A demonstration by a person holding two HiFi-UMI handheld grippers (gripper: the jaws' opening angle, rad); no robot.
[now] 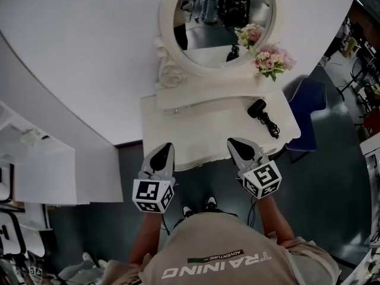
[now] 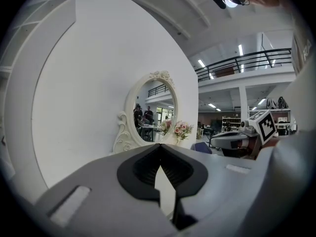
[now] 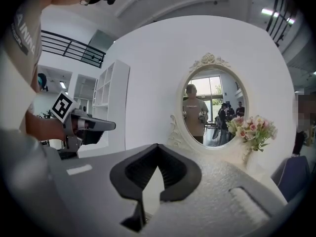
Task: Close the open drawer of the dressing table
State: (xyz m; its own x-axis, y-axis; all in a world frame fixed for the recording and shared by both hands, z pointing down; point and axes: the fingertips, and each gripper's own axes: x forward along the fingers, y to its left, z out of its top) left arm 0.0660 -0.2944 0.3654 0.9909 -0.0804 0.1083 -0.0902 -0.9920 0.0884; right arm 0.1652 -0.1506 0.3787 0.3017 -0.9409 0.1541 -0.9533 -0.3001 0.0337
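Left tongs and right tongs closed, empty, at dressing table edge; hairdryer, flowers, mirror beyond

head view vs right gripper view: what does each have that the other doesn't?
Head view only: the black hair dryer on the tabletop, and the person's shoes. Right gripper view only: the balcony railing, and the right gripper's shut fingers up close. Both: the oval mirror, the flowers and the left gripper.
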